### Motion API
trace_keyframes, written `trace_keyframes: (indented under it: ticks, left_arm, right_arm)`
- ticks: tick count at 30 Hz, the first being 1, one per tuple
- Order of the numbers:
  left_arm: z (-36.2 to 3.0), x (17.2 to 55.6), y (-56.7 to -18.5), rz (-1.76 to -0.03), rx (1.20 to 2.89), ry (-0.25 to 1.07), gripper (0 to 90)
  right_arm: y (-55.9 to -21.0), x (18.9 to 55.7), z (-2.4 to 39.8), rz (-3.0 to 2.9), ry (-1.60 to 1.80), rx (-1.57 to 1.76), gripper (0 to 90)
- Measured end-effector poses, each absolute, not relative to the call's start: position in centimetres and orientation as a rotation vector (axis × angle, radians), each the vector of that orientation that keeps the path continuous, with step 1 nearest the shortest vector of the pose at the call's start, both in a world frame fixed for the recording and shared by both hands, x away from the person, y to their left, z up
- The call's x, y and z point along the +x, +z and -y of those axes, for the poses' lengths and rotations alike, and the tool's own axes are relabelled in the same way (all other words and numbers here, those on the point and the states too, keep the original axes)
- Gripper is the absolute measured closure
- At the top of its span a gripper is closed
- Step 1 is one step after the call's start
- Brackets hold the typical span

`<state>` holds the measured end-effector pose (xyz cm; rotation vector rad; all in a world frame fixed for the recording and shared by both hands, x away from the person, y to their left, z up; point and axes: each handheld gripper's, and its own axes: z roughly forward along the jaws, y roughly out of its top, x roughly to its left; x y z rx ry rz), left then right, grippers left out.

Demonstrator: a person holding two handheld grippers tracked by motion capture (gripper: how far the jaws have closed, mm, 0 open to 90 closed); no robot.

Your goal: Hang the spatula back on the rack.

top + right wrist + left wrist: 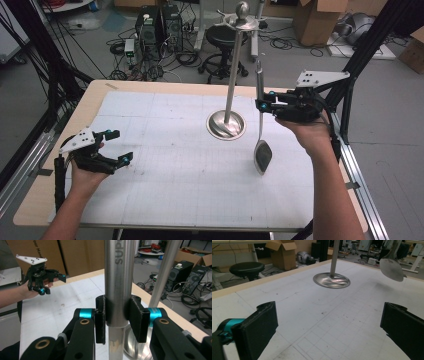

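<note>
The left gripper (116, 146) rests at the mat's (150, 200) left edge, jaws wide apart and empty, too far off to steady anything. Just right of the stand (231, 80), the right gripper (262, 104) clamps the handle of a turner (260, 125), which hangs upright, blade down, clear of the mat. Held so close to the pole, the turner could knock it, or slip down through smooth-metal grip.
</note>
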<state>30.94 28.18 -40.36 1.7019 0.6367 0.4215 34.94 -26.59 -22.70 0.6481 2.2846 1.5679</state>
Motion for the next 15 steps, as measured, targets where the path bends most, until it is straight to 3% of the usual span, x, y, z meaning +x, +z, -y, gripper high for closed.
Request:
trace_keyframes:
  ticks: [15]
  left_arm:
    - [-28.2, 31.0, -40.4, -0.637, 1.707, 0.42, 1.7]
  right_arm:
    - [-19.4, 37.1, 28.8, -2.277, 1.54, 0.697, 69.1]
